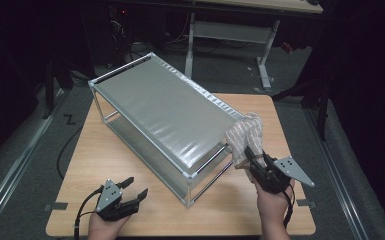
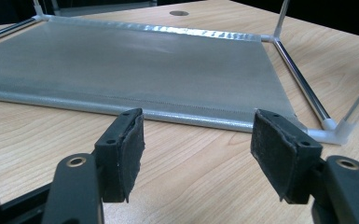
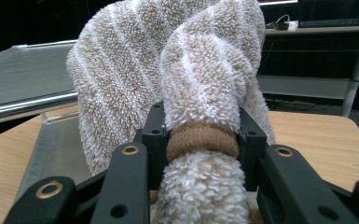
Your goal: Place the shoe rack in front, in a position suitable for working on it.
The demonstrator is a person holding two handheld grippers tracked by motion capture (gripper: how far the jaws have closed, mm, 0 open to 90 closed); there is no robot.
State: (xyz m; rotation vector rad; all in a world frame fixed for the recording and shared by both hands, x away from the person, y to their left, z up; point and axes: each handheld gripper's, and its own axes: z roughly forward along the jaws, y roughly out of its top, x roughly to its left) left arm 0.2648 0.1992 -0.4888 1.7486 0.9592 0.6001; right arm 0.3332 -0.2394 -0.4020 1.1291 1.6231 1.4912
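The right tool (image 1: 252,159) is clamped on a fluffy beige-and-white striped towel (image 1: 244,136), its 2 jaws pressing on either side of a tan band (image 3: 202,140) that cinches the cloth. The towel stands up above the jaws and leans against the near right corner of a 2-tier rack (image 1: 160,112) with grey fabric shelves and thin metal rails, at the level of the top shelf. The rack sits slantwise on the wooden surface (image 1: 130,200). The left tool (image 1: 132,189) rests low on the surface near the front left edge, its jaws spread wide with nothing between them, facing the rack's lower shelf (image 2: 135,65).
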